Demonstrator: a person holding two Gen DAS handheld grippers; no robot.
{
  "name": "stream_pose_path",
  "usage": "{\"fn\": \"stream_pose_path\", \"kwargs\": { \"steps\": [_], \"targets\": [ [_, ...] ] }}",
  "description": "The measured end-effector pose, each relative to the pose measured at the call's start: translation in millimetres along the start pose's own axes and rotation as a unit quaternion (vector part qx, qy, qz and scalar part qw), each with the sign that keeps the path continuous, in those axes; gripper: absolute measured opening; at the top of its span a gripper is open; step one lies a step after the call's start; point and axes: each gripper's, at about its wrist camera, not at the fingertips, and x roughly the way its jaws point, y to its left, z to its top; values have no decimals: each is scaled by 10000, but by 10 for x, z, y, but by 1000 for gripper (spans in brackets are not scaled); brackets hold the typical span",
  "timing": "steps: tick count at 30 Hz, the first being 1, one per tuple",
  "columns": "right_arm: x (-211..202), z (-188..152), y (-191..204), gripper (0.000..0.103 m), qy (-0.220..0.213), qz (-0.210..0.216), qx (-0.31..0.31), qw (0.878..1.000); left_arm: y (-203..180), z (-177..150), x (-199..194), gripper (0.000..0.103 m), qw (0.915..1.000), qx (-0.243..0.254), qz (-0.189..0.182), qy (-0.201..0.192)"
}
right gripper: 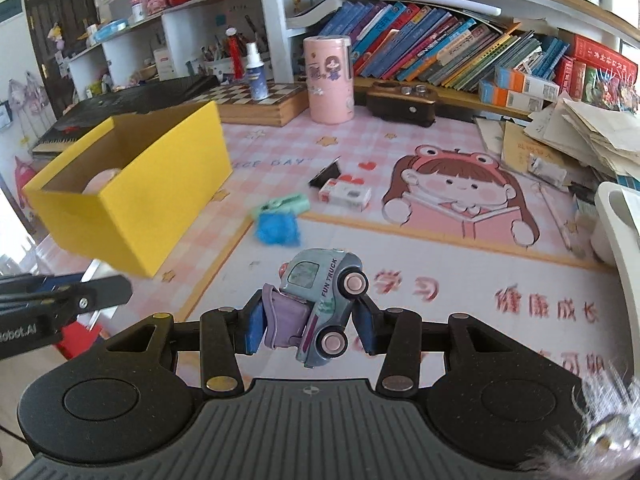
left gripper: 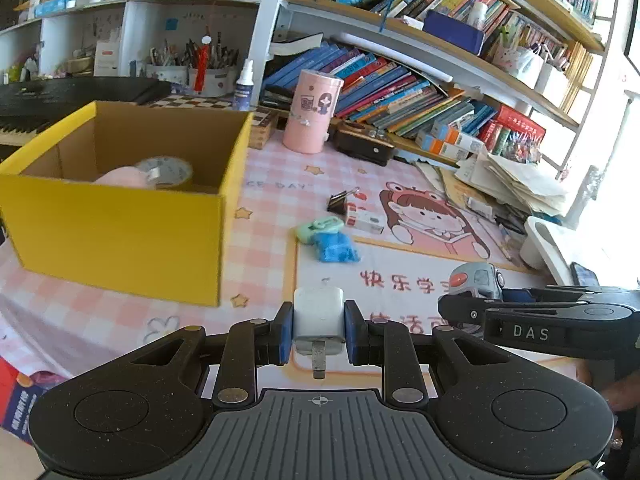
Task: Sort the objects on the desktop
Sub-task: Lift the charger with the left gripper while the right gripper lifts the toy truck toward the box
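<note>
My left gripper (left gripper: 319, 332) is shut on a white plug charger (left gripper: 319, 316), held above the pink desk mat (left gripper: 264, 248). My right gripper (right gripper: 310, 322) is shut on a grey-blue toy truck (right gripper: 320, 304), tilted on its side above the mat; the truck also shows in the left wrist view (left gripper: 474, 280). An open yellow box (left gripper: 120, 220) stands to the left, also in the right wrist view (right gripper: 132, 200), with a tape roll (left gripper: 166, 170) and a pink thing (left gripper: 124, 178) inside. On the mat lie a blue fuzzy thing (right gripper: 278, 228), a green clip-like item (right gripper: 284, 205), a small white-red box (right gripper: 345, 195) and a black binder clip (right gripper: 326, 174).
A pink cylindrical tin (right gripper: 328, 80), a dark wooden box (right gripper: 402, 104), a chessboard box (right gripper: 256, 104) and a spray bottle (right gripper: 255, 72) stand at the back. Book rows (right gripper: 440, 56) fill the shelf. Paper piles (right gripper: 580, 136) and a white container (right gripper: 616, 224) sit right.
</note>
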Motion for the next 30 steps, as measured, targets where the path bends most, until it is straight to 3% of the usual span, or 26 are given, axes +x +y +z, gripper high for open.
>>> {"fn": "stream_pose_path", "kwargs": {
  "steps": [18, 30],
  "targets": [
    [-364, -556, 1154, 42, 181, 85, 160, 9997, 761, -494, -887, 24, 9999, 55, 60, 121],
    [-543, -888, 1860, 42, 384, 404, -83, 9984, 1122, -727, -1324, 24, 9999, -33, 62, 85]
  ]
}}
